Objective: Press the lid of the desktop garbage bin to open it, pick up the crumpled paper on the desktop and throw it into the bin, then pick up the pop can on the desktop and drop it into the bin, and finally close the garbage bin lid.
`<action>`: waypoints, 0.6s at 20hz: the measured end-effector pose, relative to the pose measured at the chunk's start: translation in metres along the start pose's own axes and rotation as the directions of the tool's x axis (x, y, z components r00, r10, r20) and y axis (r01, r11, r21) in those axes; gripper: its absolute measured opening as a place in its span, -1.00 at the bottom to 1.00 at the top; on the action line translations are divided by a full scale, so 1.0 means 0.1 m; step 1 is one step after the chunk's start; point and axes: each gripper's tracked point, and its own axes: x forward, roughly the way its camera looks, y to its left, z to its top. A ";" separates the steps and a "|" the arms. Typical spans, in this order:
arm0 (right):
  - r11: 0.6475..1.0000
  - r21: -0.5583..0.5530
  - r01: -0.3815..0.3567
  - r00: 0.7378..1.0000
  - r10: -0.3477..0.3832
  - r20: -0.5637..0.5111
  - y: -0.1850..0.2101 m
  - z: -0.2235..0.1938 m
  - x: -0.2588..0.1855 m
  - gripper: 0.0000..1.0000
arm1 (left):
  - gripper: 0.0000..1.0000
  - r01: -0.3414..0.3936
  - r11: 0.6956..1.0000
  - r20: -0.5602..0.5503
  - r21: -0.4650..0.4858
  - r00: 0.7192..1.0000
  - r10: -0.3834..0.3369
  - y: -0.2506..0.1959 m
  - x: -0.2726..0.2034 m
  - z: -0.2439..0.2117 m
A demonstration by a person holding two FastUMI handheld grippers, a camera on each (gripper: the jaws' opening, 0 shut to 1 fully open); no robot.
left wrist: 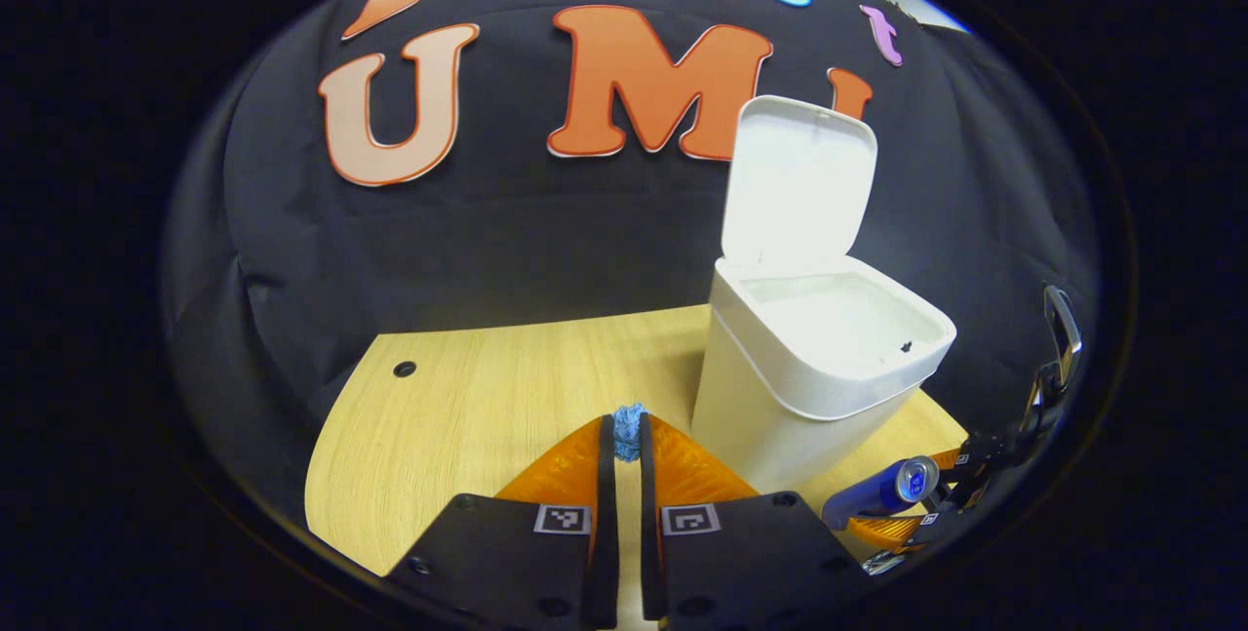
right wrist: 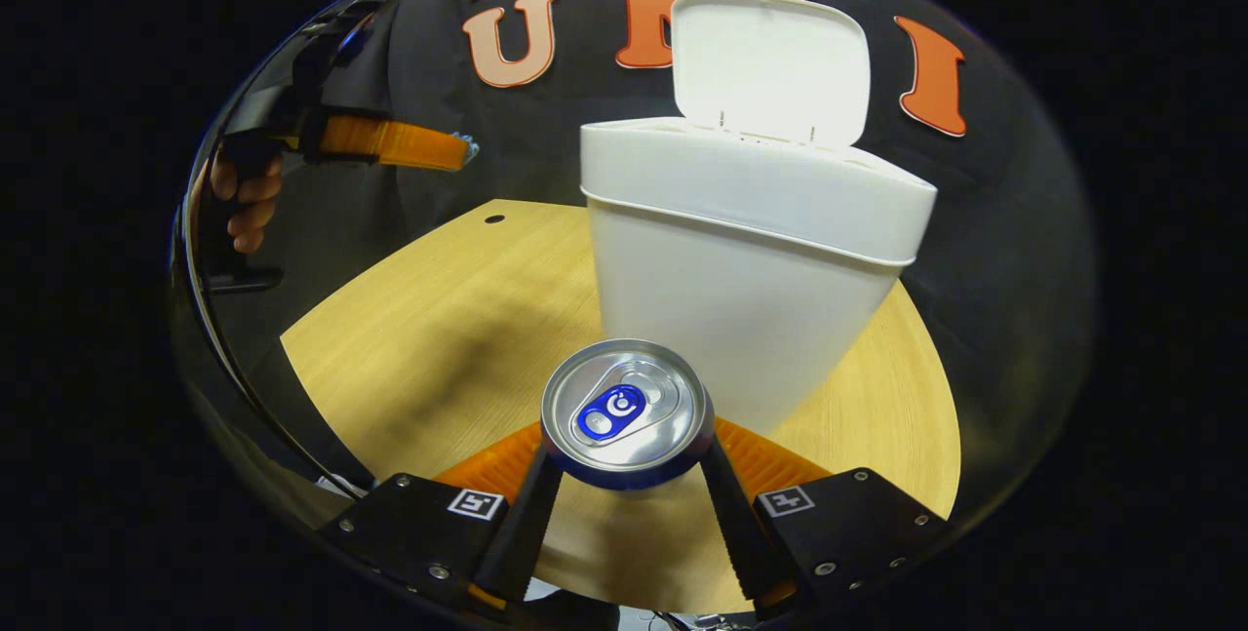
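Observation:
The white bin (left wrist: pixel 809 387) stands on the wooden desk (left wrist: pixel 468 416) with its lid (left wrist: pixel 798 184) flipped up. My left gripper (left wrist: pixel 627 436) is shut on a small blue crumpled paper (left wrist: pixel 629 424), held left of the bin and above the desk. In the right gripper view the bin (right wrist: pixel 741 270) rises just ahead, lid (right wrist: pixel 770 65) upright. My right gripper (right wrist: pixel 624 460) is shut on a pop can (right wrist: pixel 624 416), whose silver top faces the camera. The left gripper view shows that can (left wrist: pixel 882 490) at the lower right, lying on its side in the right gripper (left wrist: pixel 921 504).
A small dark hole (left wrist: pixel 404 369) marks the desk's far left corner. Black cloth hangs behind the desk. In the right gripper view the left gripper (right wrist: pixel 466 153) shows at upper left, held by a hand (right wrist: pixel 244 197).

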 end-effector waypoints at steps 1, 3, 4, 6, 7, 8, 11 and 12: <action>1.000 0.006 0.008 1.000 -0.008 0.000 0.00 -0.01 0.00 0.60 | -0.75 0.017 1.000 0.014 0.006 1.000 -0.017 0.03 0.01 0.08; 0.999 0.021 0.027 1.000 -0.027 0.001 -0.02 0.00 -0.01 0.60 | -0.75 0.049 0.999 0.046 0.019 0.998 -0.050 -0.14 0.05 0.16; 0.999 0.031 0.037 0.999 -0.037 0.002 -0.02 -0.01 -0.02 0.60 | -0.75 0.066 0.998 0.063 0.026 0.996 -0.067 -0.19 0.09 0.18; 0.997 0.047 0.058 0.998 -0.058 0.000 -0.02 -0.01 -0.03 0.59 | -0.75 0.096 0.994 0.086 0.047 0.991 -0.100 -0.30 0.14 0.24; 0.996 0.054 0.070 0.998 -0.070 0.000 -0.04 -0.01 -0.03 0.59 | -0.75 0.113 0.992 0.100 0.056 0.988 -0.118 -0.32 0.16 0.26; 0.995 0.062 0.078 0.997 -0.078 -0.002 -0.03 -0.01 -0.04 0.59 | -0.75 0.133 0.989 0.113 0.064 0.984 -0.140 -0.34 0.16 0.27; 0.991 0.084 0.102 0.995 -0.101 -0.007 -0.04 -0.01 -0.06 0.59 | -0.75 0.179 0.980 0.140 0.081 0.972 -0.189 -0.57 0.19 0.42; 0.990 0.091 0.111 0.994 -0.111 -0.007 -0.05 -0.02 -0.08 0.59 | -0.75 0.193 0.978 0.145 0.084 0.968 -0.203 -0.60 0.19 0.43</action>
